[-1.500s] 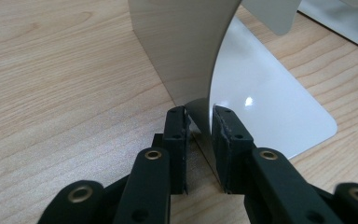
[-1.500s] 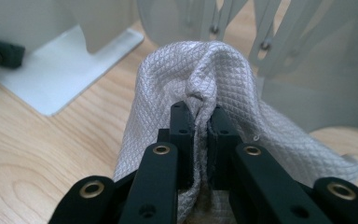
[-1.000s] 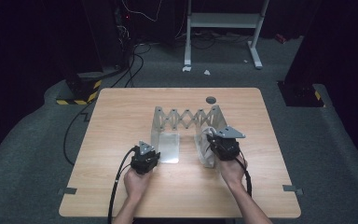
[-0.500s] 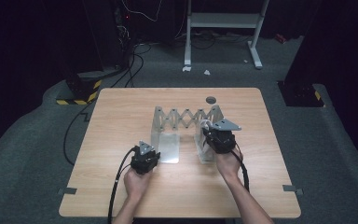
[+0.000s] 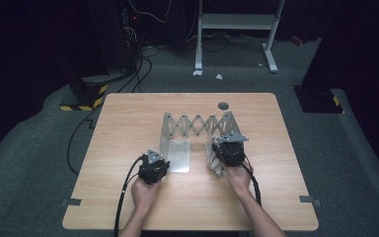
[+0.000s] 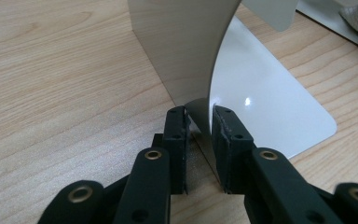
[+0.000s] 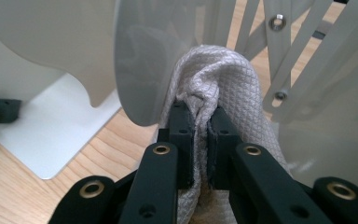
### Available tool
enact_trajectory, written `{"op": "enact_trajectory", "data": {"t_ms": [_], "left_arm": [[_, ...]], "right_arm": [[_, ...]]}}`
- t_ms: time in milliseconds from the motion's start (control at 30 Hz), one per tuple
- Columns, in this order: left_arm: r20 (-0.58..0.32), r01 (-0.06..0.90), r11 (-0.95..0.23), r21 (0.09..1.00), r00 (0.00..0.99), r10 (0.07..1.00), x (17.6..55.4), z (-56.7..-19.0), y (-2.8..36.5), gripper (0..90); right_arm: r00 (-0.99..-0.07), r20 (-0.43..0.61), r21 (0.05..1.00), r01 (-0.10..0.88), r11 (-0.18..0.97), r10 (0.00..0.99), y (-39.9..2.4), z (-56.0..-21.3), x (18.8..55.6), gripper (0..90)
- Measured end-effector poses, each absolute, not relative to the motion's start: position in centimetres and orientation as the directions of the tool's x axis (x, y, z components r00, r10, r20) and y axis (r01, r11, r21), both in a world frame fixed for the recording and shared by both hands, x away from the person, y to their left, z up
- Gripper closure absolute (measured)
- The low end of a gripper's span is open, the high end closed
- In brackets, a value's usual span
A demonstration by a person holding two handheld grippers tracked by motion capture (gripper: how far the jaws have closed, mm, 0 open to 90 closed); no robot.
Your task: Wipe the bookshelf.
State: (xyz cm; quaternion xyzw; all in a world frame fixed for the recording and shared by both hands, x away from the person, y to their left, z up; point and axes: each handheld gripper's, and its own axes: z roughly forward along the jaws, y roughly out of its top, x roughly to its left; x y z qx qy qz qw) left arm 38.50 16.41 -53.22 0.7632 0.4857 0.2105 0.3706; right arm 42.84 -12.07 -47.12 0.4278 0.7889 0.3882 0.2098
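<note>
**Cloth going down against the rack's right end plate**

The wooden table [image 5: 128, 123] is carrying an expanding metal rack [image 5: 197, 126], a scissor lattice stretched between two upright end plates, each standing on a flat foot. The person's forearms are coming in from the near edge, one gripper in each hand.

The left gripper [image 6: 199, 116] is clamping the lower edge of the rack's left end plate [image 6: 186, 42], jaws pressed on the thin sheet from both sides, and it is sitting where it sat a second ago, steadying the rack. The right gripper [image 7: 200, 116] is pinching a bunch of pale, diamond-weave cloth [image 7: 219, 74], jaws nearly together on the folds. In the high view this hand is now lower and closer to the right end plate [image 5: 229, 126] than it was a second ago, so the cloth [image 5: 213, 163] is now lying bunched at that plate's foot, on its left side. My reading is that the cloth is being brought in to wipe the plate, or to be tucked between the plates, and contact is near.

Whether the cloth is already touching the metal is hard to tell: in the right gripper view a curved plate is crossing in front of it. The cloth's full extent is cut off below the jaws, and the right gripper is covering much of it from above.
</note>
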Motion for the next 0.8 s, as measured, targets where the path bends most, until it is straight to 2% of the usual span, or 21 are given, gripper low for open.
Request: {"op": "enact_trajectory", "data": {"t_ms": [500,600,800], "left_arm": [[-0.037,0.584,-0.255,0.77,0.441,0.897,38.5,-53.2,16.4,75.6],[-0.038,0.584,-0.255,0.771,0.441,0.897,38.5,-53.2,16.4,75.5],[-0.038,0.585,-0.255,0.77,0.441,0.897,38.5,-53.2,16.4,75.5]], "right_arm": [[-0.59,0.006,0.873,0.397,0.283,0.807,-12.8,-40.9,42.3,83.6],[-0.592,0.005,0.876,0.391,0.282,0.806,-12.8,-40.5,42.3,83.7],[-0.599,0.02,0.863,0.415,0.289,0.8,-12.4,-42.1,41.9,83.6]]}}
